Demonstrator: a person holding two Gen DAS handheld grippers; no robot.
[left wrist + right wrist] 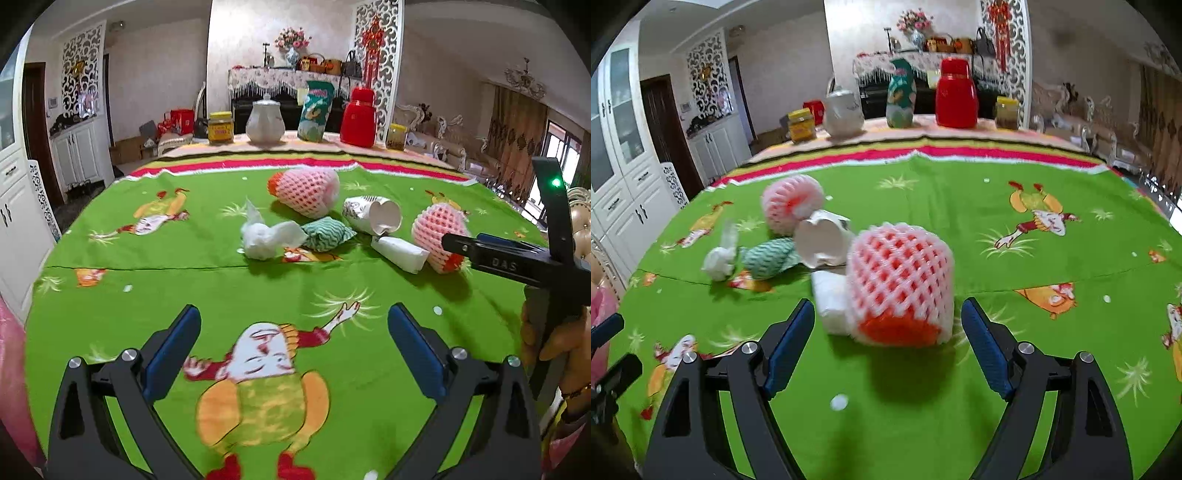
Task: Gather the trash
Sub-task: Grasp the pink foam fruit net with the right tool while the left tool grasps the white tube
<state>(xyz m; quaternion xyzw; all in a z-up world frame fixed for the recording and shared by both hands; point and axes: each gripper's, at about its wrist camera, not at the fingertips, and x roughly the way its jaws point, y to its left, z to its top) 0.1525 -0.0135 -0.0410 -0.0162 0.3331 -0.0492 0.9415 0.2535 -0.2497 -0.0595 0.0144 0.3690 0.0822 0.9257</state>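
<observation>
No trash is collected yet: six items lie mid-worktop (110,229), and both the left gripper (293,354) and right gripper (888,347) hold their fingers wide and empty, the right facing the nearest foam fruit net (899,284).

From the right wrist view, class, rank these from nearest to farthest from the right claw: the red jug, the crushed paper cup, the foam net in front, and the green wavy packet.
1. Foam net: just ahead of the right claw, centre.
2. Paper cup: behind the net, left.
3. Green packet: further left, about level with the cup.
4. Red jug: far table edge.
</observation>
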